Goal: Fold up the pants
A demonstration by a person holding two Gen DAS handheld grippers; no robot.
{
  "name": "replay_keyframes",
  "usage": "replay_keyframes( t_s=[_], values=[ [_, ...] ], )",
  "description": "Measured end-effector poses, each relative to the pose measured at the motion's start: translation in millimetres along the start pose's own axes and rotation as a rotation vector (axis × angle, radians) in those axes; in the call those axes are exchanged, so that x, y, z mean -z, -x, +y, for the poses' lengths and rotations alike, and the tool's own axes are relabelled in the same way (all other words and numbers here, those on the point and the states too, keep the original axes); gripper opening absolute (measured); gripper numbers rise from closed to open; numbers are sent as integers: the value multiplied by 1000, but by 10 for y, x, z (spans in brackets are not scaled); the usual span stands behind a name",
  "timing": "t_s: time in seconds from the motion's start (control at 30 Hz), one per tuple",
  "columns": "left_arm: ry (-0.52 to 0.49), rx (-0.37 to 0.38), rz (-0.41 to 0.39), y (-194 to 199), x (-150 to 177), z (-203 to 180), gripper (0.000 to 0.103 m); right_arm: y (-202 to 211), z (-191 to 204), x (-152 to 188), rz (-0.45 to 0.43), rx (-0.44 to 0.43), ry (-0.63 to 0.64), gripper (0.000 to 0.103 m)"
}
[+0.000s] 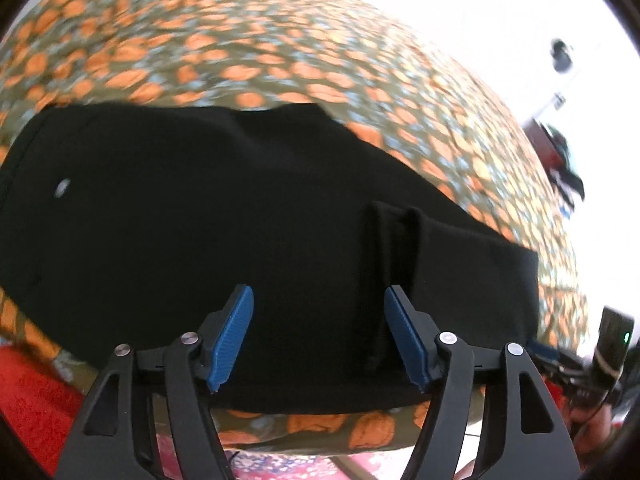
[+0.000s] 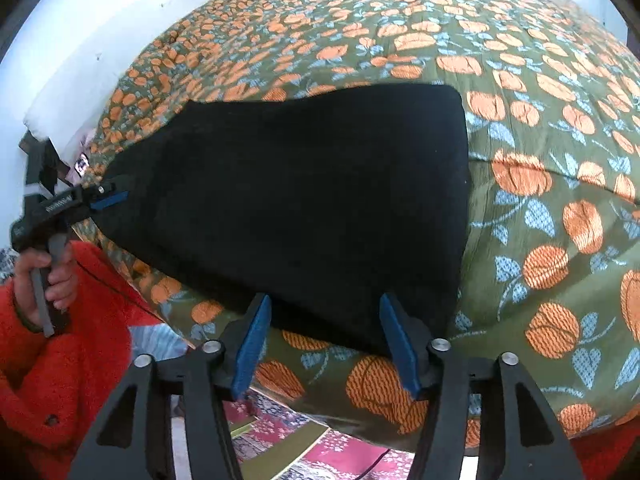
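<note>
Black pants [image 1: 224, 216] lie folded flat on a bed with a green, orange-flowered cover [image 1: 248, 44]. They also show in the right wrist view [image 2: 304, 200]. My left gripper [image 1: 318, 336] is open and empty, just above the pants' near edge beside a belt loop [image 1: 394, 248]. My right gripper [image 2: 324, 344] is open and empty, over the near edge of the pants by their right corner. The left gripper also shows in the right wrist view [image 2: 110, 198] at the pants' left end, held by a hand.
The bed cover [image 2: 540, 184] stretches far to the right and back. A white wall [image 2: 80, 40] stands behind. The person's red sleeve [image 2: 60, 360] is at lower left. A pink patterned floor mat [image 2: 320, 452] lies below the bed edge.
</note>
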State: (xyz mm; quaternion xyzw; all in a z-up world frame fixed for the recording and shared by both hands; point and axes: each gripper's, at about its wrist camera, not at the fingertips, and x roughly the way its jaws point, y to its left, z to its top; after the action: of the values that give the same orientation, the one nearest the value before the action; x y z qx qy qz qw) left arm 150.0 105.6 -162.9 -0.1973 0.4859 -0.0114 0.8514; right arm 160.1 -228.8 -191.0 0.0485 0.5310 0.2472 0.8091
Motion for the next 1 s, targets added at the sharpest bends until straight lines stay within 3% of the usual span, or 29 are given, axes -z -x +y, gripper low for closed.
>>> replay_keyframes(
  t_s=[0.17, 0.43, 0.53, 0.6, 0.7, 0.8, 0.9, 1.0],
  values=[
    [55, -59, -8, 3, -9, 178, 70, 39, -38, -4, -17, -15, -13, 61],
    [220, -45, -120, 271, -81, 658, 71, 60, -36, 4, -14, -11, -4, 66],
    [371, -12, -231, 529, -68, 1056, 72, 58, -41, 2, -14, -14, -9, 67],
    [535, 13, -320, 721, 19, 1465, 73, 54, -51, -6, -14, -19, -17, 67],
    [725, -2, -388, 868, 208, 1923, 74, 41, -61, -17, -13, -25, -25, 69],
    [835, -17, -378, 846, 336, 2199, 74, 21, -53, -33, -12, -28, -26, 73],
    [848, -63, -323, 712, 318, 2288, 74, 2, -9, -52, -8, -19, -15, 77],
    [837, -60, -275, 529, 209, 2323, 74, -11, 23, -67, -5, -11, -7, 79]
  ],
)
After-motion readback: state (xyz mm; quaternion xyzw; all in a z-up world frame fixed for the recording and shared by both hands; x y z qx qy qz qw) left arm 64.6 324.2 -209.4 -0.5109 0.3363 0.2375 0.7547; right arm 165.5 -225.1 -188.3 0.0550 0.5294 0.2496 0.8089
